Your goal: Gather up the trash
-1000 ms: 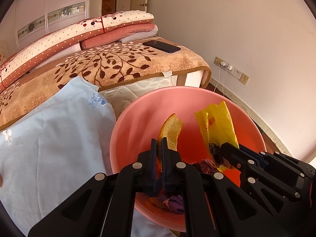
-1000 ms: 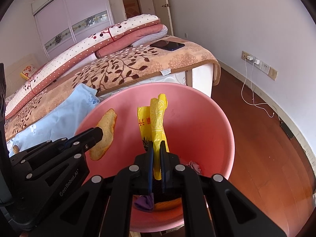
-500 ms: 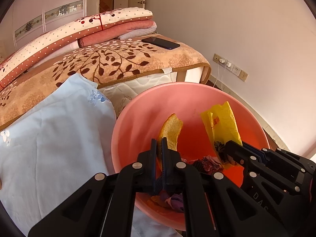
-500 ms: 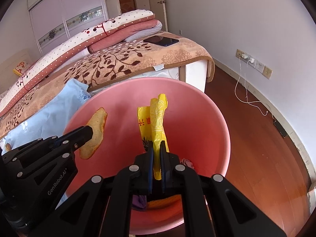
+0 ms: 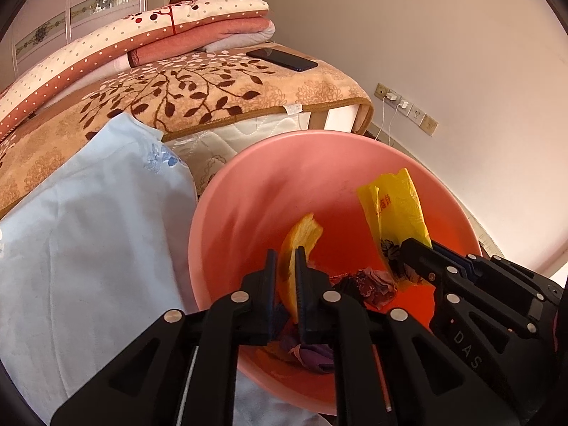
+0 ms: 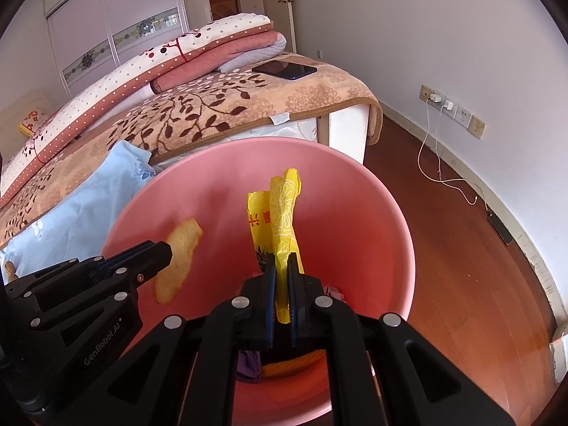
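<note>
A pink plastic basin (image 5: pixel 284 163) (image 6: pixel 372 213) stands by the bed. My left gripper (image 5: pixel 285 259) is shut on an orange peel (image 5: pixel 301 234) and holds it over the basin; the gripper also shows in the right wrist view (image 6: pixel 167 248) with the peel (image 6: pixel 177 259). My right gripper (image 6: pixel 280 262) is shut on a yellow plastic wrapper (image 6: pixel 280 209), held upright inside the basin; the gripper shows in the left wrist view (image 5: pixel 408 248) with the wrapper (image 5: pixel 394 202). Crumpled dark and purple trash (image 5: pixel 369 284) lies at the basin's bottom.
A bed with a leaf-patterned blanket (image 5: pixel 198 88), folded quilts (image 5: pixel 142 35) and a dark phone (image 5: pixel 282 59) stands behind the basin. A light blue cloth (image 5: pixel 88 230) lies to the left. Wall sockets with a white cable (image 6: pixel 440 135) and wooden floor (image 6: pixel 461 266) are to the right.
Both grippers have sunk lower into the basin with their loads. The views have drawn slightly back from the bed.
</note>
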{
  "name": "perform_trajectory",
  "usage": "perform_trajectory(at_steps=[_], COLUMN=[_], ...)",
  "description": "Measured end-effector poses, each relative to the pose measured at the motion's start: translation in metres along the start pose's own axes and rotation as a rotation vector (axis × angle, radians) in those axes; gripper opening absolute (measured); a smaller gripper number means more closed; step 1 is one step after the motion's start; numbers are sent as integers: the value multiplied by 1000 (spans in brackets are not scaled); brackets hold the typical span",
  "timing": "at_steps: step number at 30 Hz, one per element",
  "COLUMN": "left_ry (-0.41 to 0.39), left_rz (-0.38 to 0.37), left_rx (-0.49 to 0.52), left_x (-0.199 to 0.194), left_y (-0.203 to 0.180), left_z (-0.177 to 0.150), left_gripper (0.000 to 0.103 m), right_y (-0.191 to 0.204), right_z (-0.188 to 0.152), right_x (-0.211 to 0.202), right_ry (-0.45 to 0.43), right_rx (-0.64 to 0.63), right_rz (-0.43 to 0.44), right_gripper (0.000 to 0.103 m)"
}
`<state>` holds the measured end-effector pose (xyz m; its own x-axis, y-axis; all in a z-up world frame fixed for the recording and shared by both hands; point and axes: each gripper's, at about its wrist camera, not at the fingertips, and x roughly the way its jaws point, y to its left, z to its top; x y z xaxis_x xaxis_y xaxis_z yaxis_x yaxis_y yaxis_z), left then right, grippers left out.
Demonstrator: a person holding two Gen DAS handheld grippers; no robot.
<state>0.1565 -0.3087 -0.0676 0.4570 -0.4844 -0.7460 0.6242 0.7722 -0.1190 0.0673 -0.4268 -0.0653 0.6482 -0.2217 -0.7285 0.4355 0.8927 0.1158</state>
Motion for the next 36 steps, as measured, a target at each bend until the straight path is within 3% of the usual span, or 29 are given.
perform_trajectory(at_steps=[3,8,13,14,15,17,36], left_ry=[-11,-11,-19,-22,-24,-27,-74], left_rz=[-4,-5,-11,-10,-10,-6,21], left_rx=[-1,-11,-23,-24,-24,-22,-33], left_x=[-4,-7,-12,-14,-15,-17,-45], left_y=[-1,2,6,7,8,9,20], left_z=[1,2,3,3,3,4,1], left_gripper=[36,36,36,36,36,36,36], right_y=[1,1,4,4,5,6,17], right_z=[0,1,1,1,1,1,3], right_x=[0,0,1,1,1,-2,-23], right_ry=[0,-2,8,9,8,-7,-56], right_rx=[1,6,-3,-5,-4,6,16], right_rz=[-7,-25,-41,-46,-51,-64,-63], right_gripper=[6,13,13,17,30,43,56])
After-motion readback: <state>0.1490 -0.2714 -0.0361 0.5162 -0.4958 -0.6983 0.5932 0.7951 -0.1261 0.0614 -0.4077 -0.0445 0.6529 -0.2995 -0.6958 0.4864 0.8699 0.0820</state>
